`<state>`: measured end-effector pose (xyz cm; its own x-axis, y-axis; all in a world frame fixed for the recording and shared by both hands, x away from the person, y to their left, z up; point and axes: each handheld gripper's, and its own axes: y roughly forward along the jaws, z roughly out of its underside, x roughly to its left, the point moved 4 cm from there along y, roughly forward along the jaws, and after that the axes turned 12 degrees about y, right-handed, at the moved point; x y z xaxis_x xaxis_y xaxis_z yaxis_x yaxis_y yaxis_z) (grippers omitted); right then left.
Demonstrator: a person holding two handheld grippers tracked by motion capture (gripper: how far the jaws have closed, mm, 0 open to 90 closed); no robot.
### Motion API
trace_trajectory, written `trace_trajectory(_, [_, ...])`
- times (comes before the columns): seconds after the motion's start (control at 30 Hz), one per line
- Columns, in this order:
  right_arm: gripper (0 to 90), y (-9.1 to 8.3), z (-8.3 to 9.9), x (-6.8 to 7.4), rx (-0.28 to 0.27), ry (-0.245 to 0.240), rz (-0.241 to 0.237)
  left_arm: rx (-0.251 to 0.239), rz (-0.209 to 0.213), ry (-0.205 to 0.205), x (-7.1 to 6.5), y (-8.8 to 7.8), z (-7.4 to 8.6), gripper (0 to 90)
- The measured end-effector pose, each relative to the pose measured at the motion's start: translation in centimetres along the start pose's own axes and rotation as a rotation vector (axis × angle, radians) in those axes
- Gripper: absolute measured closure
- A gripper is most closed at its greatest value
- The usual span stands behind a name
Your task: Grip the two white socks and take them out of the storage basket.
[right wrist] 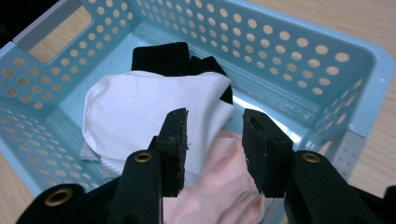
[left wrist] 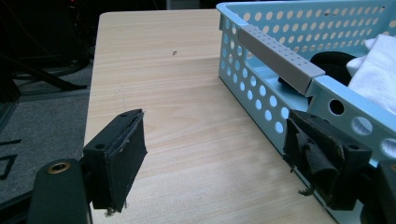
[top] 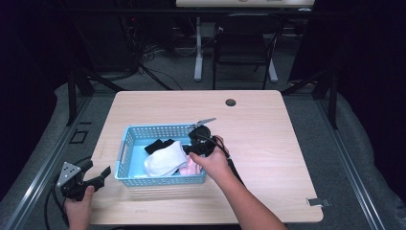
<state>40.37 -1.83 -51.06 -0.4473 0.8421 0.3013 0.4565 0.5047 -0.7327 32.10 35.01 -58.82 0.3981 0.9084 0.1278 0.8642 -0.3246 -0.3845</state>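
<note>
R claw (right wrist: 215, 149) sits over the near-right part of the blue basket (top: 125, 143), jaws partly apart w/ nothing pinched yet. Right below and just ahead of it lies the sock pile: white sock (right wrist: 140, 112) on top, pink sock (right wrist: 224, 186) under the jaws, black sock (right wrist: 161, 58) at the far side. The gap straddles the seam where white overlaps pink, so a short drop looks like all that's needed. White sock's long axis runs approx. near-left to far-right in the high view, roughly across the jaw gap. L claw (top: 93, 175) rests wide open on the desk (top: 258, 143), left of the basket, holding nothing. R hand (top: 213, 163) is clearly nearer.
</note>
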Motion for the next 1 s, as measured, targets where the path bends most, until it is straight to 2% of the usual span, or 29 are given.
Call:
trace_trajectory(0.03, [61.7,0.7,-0.3,0.2,0.029,0.007,-0.002,-0.002,-0.001,-0.001,0.0,0.0,0.0,20.7])
trace_trajectory(0.1, [62.0,1.0,-0.4,0.3,0.041,0.010,-0.003,-0.004,-0.001,-0.002,0.0,0.0,0.0,20.7])
trace_trajectory(0.13, [63.5,1.8,-0.6,0.5,0.076,0.010,0.000,-0.001,0.001,0.001,0.0,0.0,0.0,20.7])
trace_trajectory(0.2, [64.0,2.7,-0.8,0.8,0.103,0.019,0.003,0.001,0.002,0.004,0.0,0.0,0.0,20.7])
trace_trajectory(0.33, [65.0,4.0,-1.0,0.9,0.193,0.030,0.033,-0.003,0.004,0.003,0.0,0.0,0.0,20.7])
trace_trajectory(0.47, [65.0,5.0,-0.9,0.8,0.237,0.084,0.025,-0.006,0.007,0.003,0.0,0.0,-0.1,20.7])
trace_trajectory(0.53, [66.3,5.3,-0.8,0.8,0.244,0.092,0.013,-0.006,0.008,0.003,0.0,0.0,-0.1,20.7])
trace_trajectory(0.6, [68.9,5.4,-0.8,0.8,0.274,0.076,0.005,-0.001,0.010,0.007,-0.1,0.1,-0.1,20.7])
trace_trajectory(0.63, [68.9,5.4,-0.8,0.8,0.274,0.076,0.005,-0.001,0.010,0.007,-0.1,0.1,-0.1,20.7])
trace_trajectory(0.67, [73.0,5.6,-0.6,0.9,0.281,0.086,-0.001,0.000,0.010,0.006,-0.1,0.0,-0.1,20.7])
trace_trajectory(0.7, [74.1,5.8,-0.6,1.1,0.263,0.101,-0.013,-0.001,0.010,0.005,-0.1,0.0,-0.1,20.7])
trace_trajectory(0.73, [75.7,5.7,-0.6,0.8,0.283,0.068,0.001,-0.001,0.009,0.005,-0.1,0.0,-0.1,20.7])
trace_trajectory(0.77, [78.0,5.7,-0.6,0.8,0.289,0.064,0.002,-0.001,0.010,0.004,-0.1,0.0,-0.1,20.7])
trace_trajectory(0.9, [83.9,5.5,-0.5,0.9,0.282,0.054,0.003,-0.001,0.010,0.008,-0.1,0.1,-0.1,20.7])
trace_trajectory(1.0, [85.8,5.5,-0.5,1.0,0.262,0.071,-0.009,-0.001,0.010,0.008,-0.2,0.1,-0.1,20.7])
